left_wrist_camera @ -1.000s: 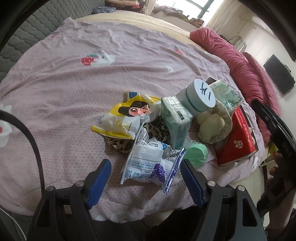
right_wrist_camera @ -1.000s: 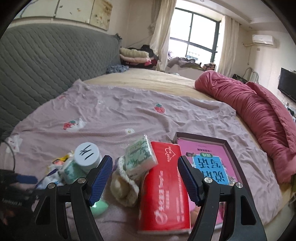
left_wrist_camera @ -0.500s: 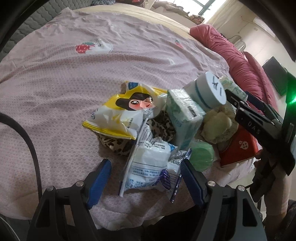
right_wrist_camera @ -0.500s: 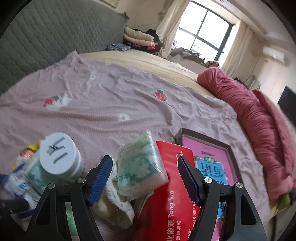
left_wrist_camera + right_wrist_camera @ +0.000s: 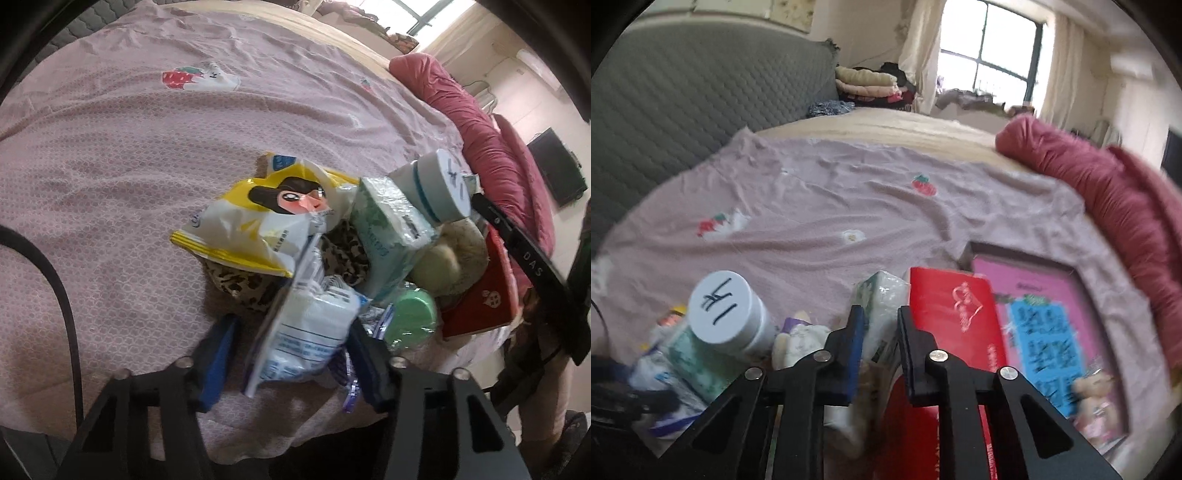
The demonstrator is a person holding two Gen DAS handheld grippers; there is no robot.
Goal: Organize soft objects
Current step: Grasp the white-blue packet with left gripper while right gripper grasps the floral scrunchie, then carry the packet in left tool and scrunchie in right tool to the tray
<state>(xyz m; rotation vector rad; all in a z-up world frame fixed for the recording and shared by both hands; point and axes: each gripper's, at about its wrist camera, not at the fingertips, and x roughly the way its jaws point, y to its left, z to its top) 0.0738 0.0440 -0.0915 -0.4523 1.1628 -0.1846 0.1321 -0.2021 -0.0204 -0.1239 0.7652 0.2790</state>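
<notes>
Now: your right gripper (image 5: 881,328) clamped on tissue pack (image 5: 882,295) to lift it from pile at bed (image 5: 110,147) edge; left gripper (image 5: 291,354) apart, straddling white pouch (image 5: 306,328), ready.

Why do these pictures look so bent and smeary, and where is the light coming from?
Both views are fisheye, so the bed bulges and the corners go black. Right wrist view: daylight blows out the window, and motion blurs the pink framed picture. Left wrist view: sharper, with slight blur near the left gripper.

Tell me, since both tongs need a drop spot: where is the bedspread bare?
Bare: the pink bedspread between the grey quilted headboard, the rolled red duvet and the pile. Crowded: the near edge, from the yellow snack bag to the pink framed picture.
</notes>
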